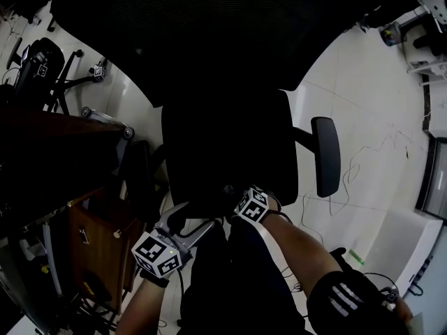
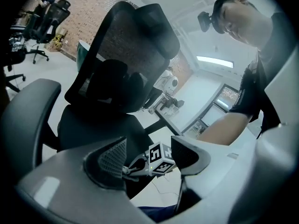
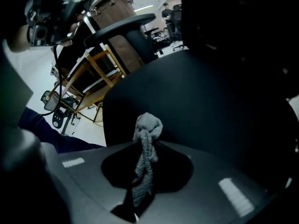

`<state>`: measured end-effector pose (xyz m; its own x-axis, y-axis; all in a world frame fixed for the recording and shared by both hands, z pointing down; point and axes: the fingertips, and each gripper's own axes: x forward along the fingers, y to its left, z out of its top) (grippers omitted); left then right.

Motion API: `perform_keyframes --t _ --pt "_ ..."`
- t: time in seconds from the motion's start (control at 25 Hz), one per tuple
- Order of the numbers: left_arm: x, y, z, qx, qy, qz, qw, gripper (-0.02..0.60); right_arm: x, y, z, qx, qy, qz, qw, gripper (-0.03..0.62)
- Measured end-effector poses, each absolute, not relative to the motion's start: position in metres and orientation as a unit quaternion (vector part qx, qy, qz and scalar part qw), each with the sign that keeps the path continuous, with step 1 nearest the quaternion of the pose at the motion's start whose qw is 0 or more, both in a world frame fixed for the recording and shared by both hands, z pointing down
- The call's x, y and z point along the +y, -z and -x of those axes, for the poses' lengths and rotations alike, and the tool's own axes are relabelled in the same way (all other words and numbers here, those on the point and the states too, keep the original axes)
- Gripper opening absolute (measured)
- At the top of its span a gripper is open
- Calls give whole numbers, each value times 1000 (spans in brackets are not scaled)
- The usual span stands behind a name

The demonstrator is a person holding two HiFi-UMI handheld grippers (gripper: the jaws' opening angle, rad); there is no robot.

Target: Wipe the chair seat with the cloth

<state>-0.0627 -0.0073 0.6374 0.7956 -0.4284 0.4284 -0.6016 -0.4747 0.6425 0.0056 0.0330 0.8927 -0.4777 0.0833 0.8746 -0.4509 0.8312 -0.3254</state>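
A black office chair fills the head view, its seat (image 1: 230, 142) below the mesh backrest (image 1: 209, 33). My right gripper (image 1: 244, 199) is at the seat's front edge. In the right gripper view it (image 3: 144, 176) is shut on a grey cloth (image 3: 148, 127), whose bunched end sticks out just above the dark seat (image 3: 210, 101). My left gripper (image 1: 178, 222) is to the left of the seat's front, off the chair. In its own view it (image 2: 149, 160) stands open with nothing held. The right gripper's marker cube (image 2: 161, 158) shows beyond its jaws.
A wooden cabinet (image 1: 98, 236) and a dark desk (image 1: 49, 152) stand close on the left. The chair's right armrest (image 1: 325, 155) juts over the white floor, where cables (image 1: 363, 162) trail. Other chairs (image 1: 42, 61) stand at the back left. A person's arm (image 1: 307, 257) leads to the right gripper.
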Motion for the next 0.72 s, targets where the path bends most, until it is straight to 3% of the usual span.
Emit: perform_keyframes --t 0.36,0.56,0.72 --pt "-17 -628 20 -269 -103 -865 411 322 19 -881 -166 -745 -318 -234 537 52" --pt "-16 -623 13 -263 -107 -867 410 322 19 -874 -184 -722 -365 -291 510 52" --pt "-18 -605 14 -270 -107 -866 408 322 8 -845 -174 -730 -409 -332 434 52"
